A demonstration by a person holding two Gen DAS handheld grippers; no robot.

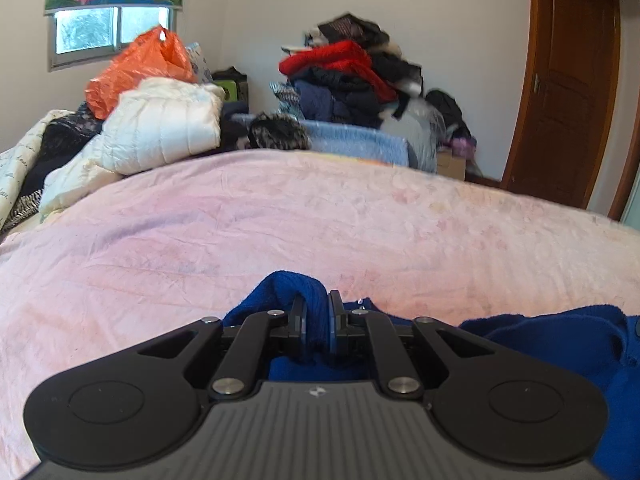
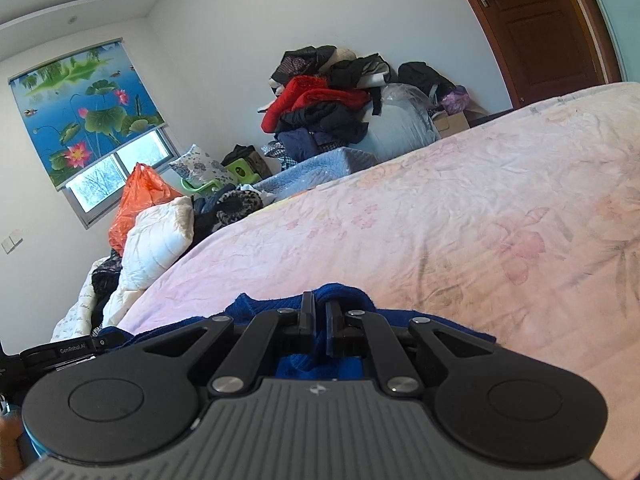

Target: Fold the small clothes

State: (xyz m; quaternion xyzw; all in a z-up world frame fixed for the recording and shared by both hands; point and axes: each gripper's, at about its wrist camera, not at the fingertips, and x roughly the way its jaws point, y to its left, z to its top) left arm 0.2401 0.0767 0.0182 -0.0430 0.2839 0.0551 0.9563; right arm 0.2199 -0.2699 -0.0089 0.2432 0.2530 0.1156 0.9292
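Observation:
A dark blue knit garment [image 1: 560, 340] lies on the pink bedspread [image 1: 280, 220] at the near edge. My left gripper [image 1: 318, 308] is shut on a bunched fold of it [image 1: 296, 286], with the cloth pinched between the jaws. The rest of the garment trails off to the right. In the right wrist view my right gripper [image 2: 320, 308] is shut on another edge of the same blue garment [image 2: 260, 312], low over the pink bedspread [image 2: 440, 220]. Part of the left gripper's body [image 2: 60, 350] shows at the far left.
White quilted bedding [image 1: 160, 128] and an orange plastic bag [image 1: 140, 64] are piled at the bed's far left. A heap of clothes [image 1: 348, 72] sits against the back wall beyond a blue folded blanket [image 1: 356, 140]. A brown wooden door [image 1: 568, 80] stands at the right.

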